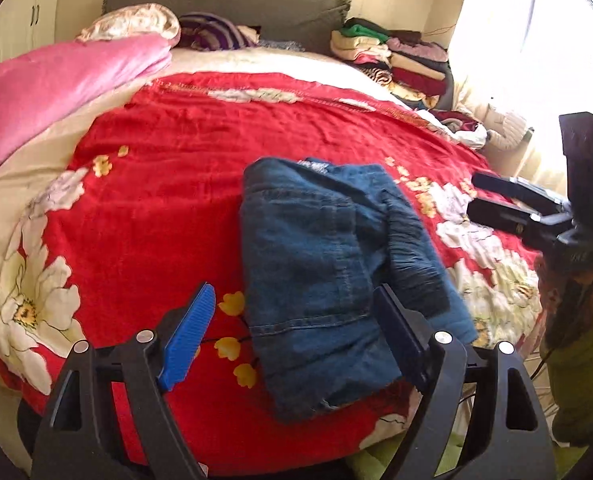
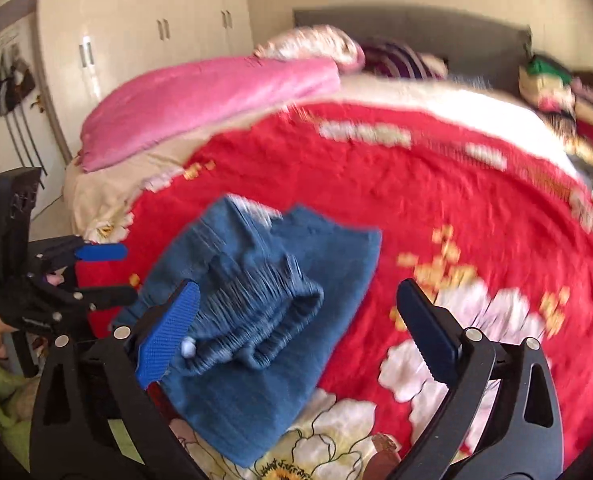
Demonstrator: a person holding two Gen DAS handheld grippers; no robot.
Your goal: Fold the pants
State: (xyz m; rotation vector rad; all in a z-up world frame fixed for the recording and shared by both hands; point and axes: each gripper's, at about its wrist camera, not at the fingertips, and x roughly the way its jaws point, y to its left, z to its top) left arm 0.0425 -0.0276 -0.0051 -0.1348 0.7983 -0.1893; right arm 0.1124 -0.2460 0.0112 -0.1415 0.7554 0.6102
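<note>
The folded blue pants [image 1: 328,264] lie on the bed's red floral blanket [image 1: 168,184]; their waist label is unreadable. Left gripper [image 1: 296,336] and right gripper [image 2: 296,332] both hover spread, holding nothing.

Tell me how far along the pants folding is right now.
Mostly done, it seems: the jeans lie in a compact folded bundle on the red floral bedspread, elastic waistband on top. Nothing is in hand; the left tongs and right tongs are both open around the bundle, gripping nothing. What may remain is tidying, or moving it to the stack of folded clothes by the headboard.
</note>
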